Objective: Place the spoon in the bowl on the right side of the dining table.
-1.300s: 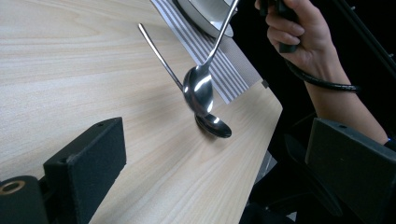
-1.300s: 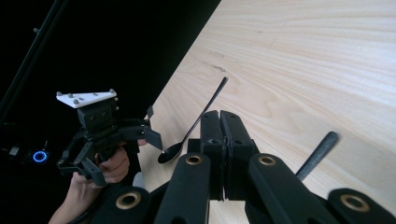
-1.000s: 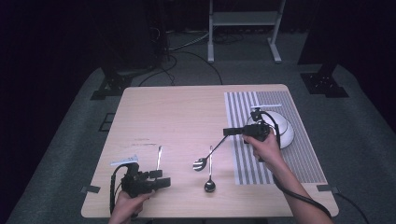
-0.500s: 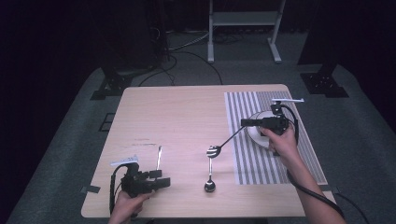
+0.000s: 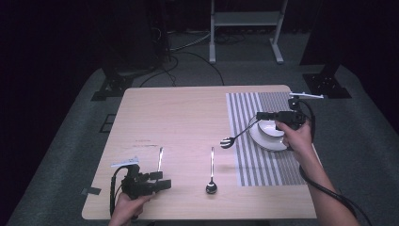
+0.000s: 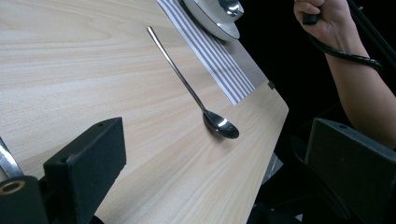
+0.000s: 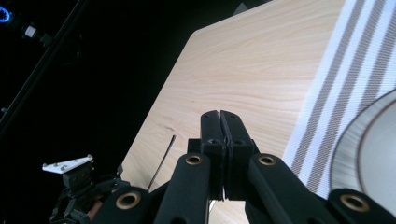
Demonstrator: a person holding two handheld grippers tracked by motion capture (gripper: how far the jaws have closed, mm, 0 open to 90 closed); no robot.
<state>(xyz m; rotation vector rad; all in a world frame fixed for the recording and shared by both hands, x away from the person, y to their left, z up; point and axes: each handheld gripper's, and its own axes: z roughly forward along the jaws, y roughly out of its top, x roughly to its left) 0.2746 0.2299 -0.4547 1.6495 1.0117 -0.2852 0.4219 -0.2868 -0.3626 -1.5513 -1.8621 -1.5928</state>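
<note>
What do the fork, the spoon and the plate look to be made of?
The fork and the spoon look like polished metal, likely steel: the spoon bowl mirrors the light. The plate looks like white glazed ceramic, glossy with a thin dark rim line, though plastic cannot be ruled out.

Fork [image 5: 234, 138]: handle end hidden between the right gripper's [image 5: 261, 115] fingers. Plate [image 7: 373, 149]: cut by the frame's right edge. Knife [image 6: 6, 161]: mostly hidden behind a finger.

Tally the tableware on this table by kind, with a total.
Fork: 1, held in the right tongs
Spoon: 1
Knife: 1
Plate: 1
Striped placemat: 1
Total: 5
</note>
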